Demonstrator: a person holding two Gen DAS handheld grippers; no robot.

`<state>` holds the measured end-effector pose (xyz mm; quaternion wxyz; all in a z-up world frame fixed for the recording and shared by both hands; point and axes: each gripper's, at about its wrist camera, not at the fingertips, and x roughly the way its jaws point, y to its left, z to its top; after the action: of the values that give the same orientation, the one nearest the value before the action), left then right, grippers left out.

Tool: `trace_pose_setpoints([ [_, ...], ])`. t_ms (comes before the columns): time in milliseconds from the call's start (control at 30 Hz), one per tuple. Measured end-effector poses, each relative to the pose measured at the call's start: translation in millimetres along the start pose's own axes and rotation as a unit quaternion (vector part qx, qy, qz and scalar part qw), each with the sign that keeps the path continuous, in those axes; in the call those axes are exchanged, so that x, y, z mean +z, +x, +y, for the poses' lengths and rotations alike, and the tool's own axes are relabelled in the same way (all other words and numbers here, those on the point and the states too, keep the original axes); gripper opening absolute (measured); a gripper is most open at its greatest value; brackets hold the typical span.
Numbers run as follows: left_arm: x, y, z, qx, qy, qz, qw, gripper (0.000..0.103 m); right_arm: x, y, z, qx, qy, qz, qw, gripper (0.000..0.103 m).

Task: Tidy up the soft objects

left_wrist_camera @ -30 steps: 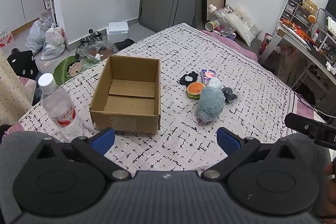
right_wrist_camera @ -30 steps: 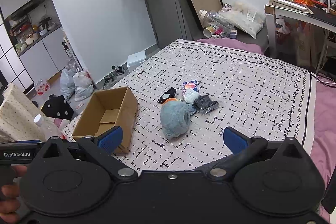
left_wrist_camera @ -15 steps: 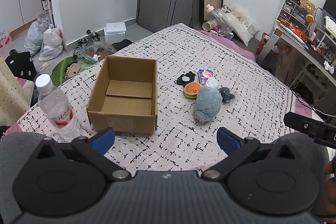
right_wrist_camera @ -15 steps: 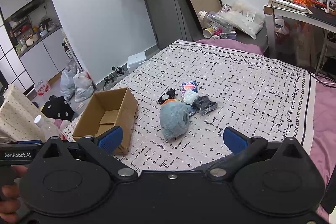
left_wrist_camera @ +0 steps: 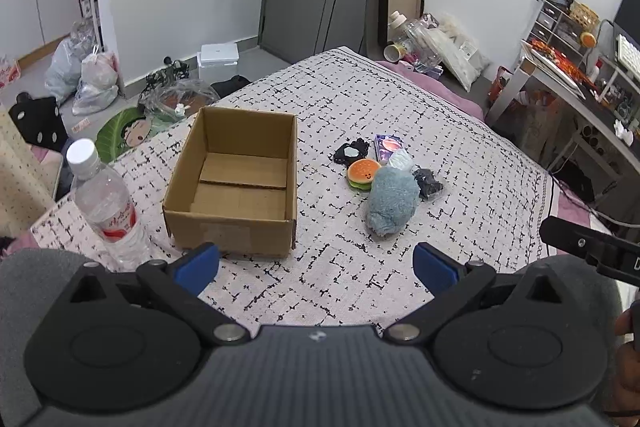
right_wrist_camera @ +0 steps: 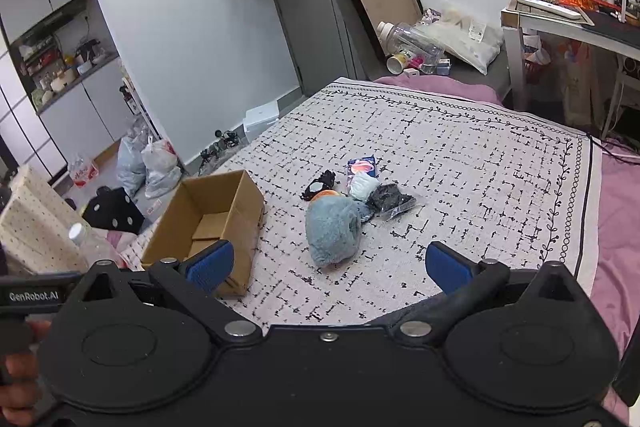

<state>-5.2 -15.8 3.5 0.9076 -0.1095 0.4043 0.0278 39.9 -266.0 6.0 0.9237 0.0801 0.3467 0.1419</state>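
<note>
An empty brown cardboard box (left_wrist_camera: 236, 183) (right_wrist_camera: 208, 223) stands open on the patterned bed cover. To its right lies a pile of soft things: a blue-grey fluffy plush (left_wrist_camera: 391, 202) (right_wrist_camera: 333, 230), a burger-shaped toy (left_wrist_camera: 363, 172), a black patch (left_wrist_camera: 350, 151), a purple packet (left_wrist_camera: 387, 146) (right_wrist_camera: 362, 167), a white bundle (right_wrist_camera: 363, 185) and a black bagged item (left_wrist_camera: 428, 183) (right_wrist_camera: 391, 202). My left gripper (left_wrist_camera: 316, 265) is open and empty, near the front edge, short of the box and pile. My right gripper (right_wrist_camera: 328, 267) is open and empty, just short of the plush.
A clear water bottle (left_wrist_camera: 105, 203) stands left of the box near the bed's edge. Bags (left_wrist_camera: 90, 75) and clutter lie on the floor beyond. A desk (right_wrist_camera: 560, 23) stands at the right. The right gripper's body (left_wrist_camera: 588, 247) shows at the left view's right edge.
Both grippers have drifted slightly; the box and pile sit a little lower and left in the views. Nothing was touched and both stay open.
</note>
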Motion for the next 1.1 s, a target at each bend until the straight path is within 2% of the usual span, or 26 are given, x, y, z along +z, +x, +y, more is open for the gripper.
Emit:
trace_pose_setpoints([
  [600,3.2,-3.0,-4.0,-0.007,0.001,-0.017,0.9998,0.102,2.4,0.2,-1.1,-0.006,-0.008,-0.008,1.0,0.103],
  [1100,10.0,18.0,-15.4,-0.024,0.009,-0.021,0.9995,0.1,5.1,18.1,-13.6,-0.003,0.0,-0.003,1.0,0.1],
])
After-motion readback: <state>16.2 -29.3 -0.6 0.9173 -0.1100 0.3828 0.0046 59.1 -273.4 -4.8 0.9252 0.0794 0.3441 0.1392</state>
